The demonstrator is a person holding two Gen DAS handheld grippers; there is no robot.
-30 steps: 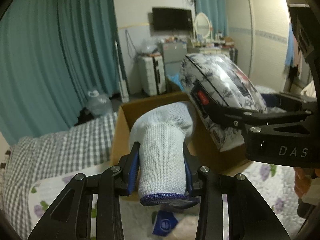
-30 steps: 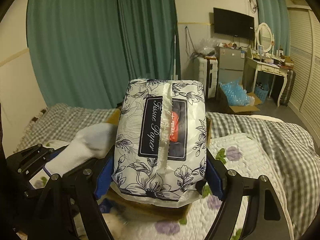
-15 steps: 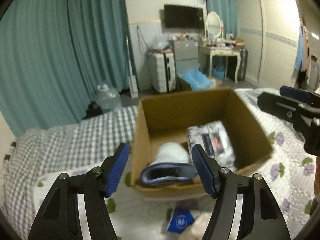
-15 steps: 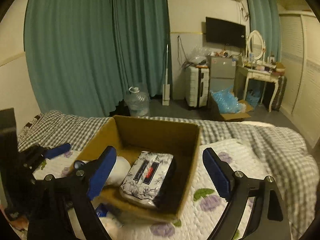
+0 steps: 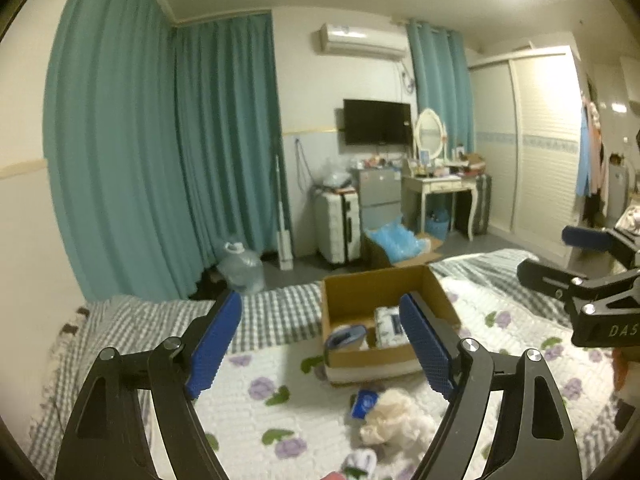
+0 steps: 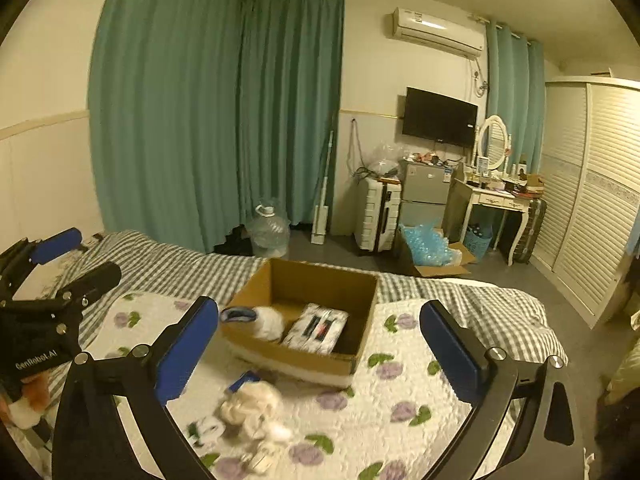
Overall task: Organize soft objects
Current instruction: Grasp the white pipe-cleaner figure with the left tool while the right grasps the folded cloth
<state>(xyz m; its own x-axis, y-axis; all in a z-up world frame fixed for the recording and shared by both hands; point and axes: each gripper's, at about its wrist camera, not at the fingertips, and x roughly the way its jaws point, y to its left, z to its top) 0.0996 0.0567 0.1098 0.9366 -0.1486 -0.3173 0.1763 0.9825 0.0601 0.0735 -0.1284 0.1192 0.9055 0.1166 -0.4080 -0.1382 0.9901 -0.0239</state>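
Note:
A cardboard box sits on the flowered quilt. Inside lie a white sock with a blue cuff on the left and a floral tissue pack on the right. My left gripper is open and empty, held back and above the box. My right gripper is open and empty, also back from the box. In front of the box lie a cream plush toy, a small blue packet and a small white item.
The bed has a grey checked blanket along its far side. Beyond the bed stand teal curtains, a water jug, a white suitcase, a dressing table and a wardrobe.
Both grippers opened and let the sock and the tissue pack into the box. Both have since drawn back and up, so the box now looks smaller and farther off.

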